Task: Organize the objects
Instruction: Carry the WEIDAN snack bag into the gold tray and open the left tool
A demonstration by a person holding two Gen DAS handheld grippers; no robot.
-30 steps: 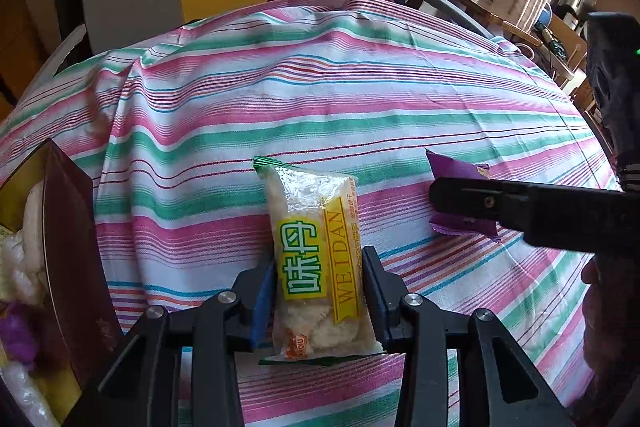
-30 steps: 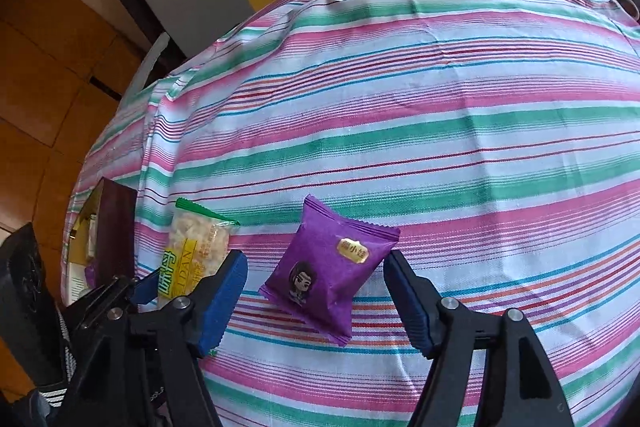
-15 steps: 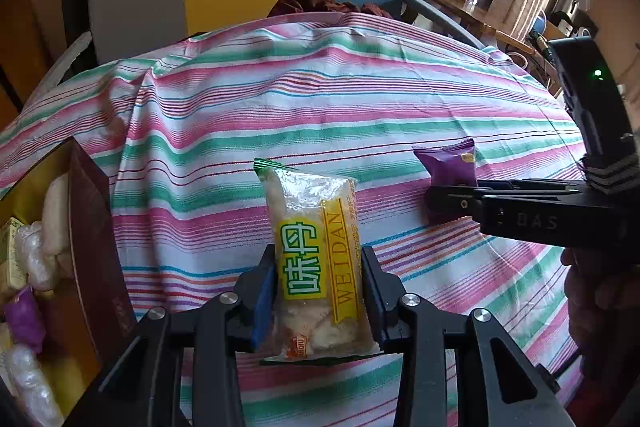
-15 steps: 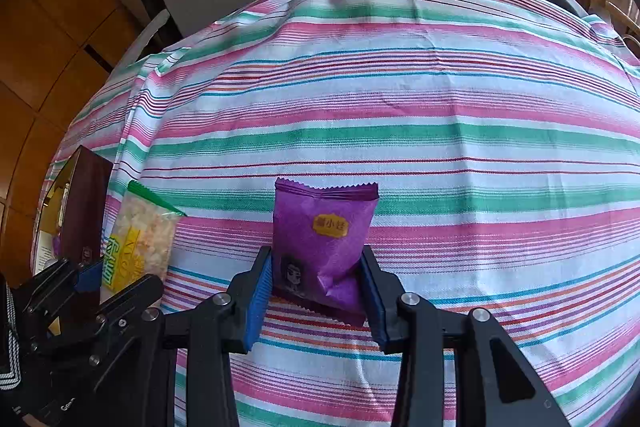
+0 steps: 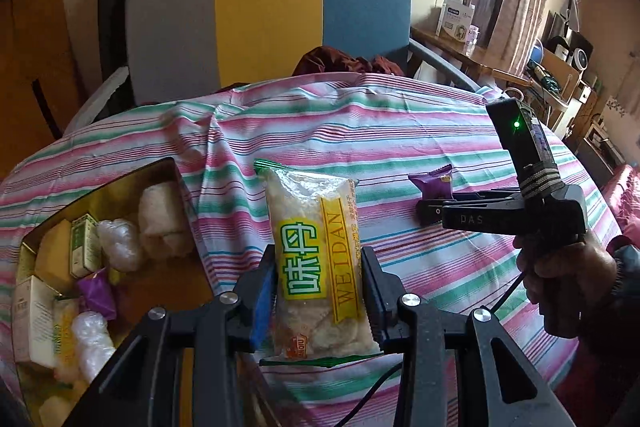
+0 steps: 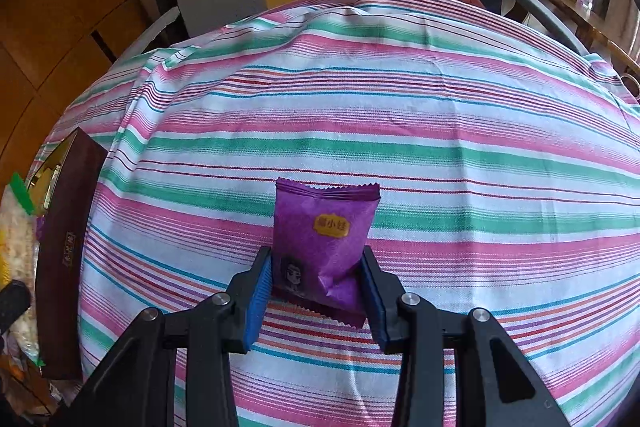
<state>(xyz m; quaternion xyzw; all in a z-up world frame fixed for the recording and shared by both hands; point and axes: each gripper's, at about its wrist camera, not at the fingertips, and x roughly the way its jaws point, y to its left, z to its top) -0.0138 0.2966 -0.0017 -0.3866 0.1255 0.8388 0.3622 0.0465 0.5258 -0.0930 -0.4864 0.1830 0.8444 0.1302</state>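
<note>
On the worktop [image 6: 400, 107], under a cloth [image 5: 360, 115] striped pink, green, white and blue:

Item 1. Left gripper [image 5: 318, 291], lower middle of the left wrist view. Jaws pinching a clear rice-cracker packet [image 5: 316, 259] with a yellow band lettered WEIDAN and green end seals. The packet stands lengthwise between the blue pads, raised clear of the cloth, above the cloth beside the right wall of the box.

Item 2. Right gripper [image 6: 316, 283], lower middle of the right wrist view. Jaws pressed on both sides of a purple snack packet [image 6: 324, 243] with a yellow oval label and a small printed figure. The lower seal of the packet lies at the cloth; whether it rests there or is just off it cannot be told. In the left wrist view the same gripper [image 5: 428, 209] reaches in from the right, held by a hand [image 5: 560, 279], a green light on its body.

Item 3. Open box [image 5: 48, 231], gold inside, dark maroon outside, at the left edge of the worktop. Contents: pale wrapped snacks, small cartons, one purple packet.

Item 4. Chair [image 5: 264, 19] beyond the far edge, back panels grey, yellow and blue; a dark red garment [image 5: 344, 59] on its seat.

Item 5. Shelf with boxes under a window, far right.
</note>
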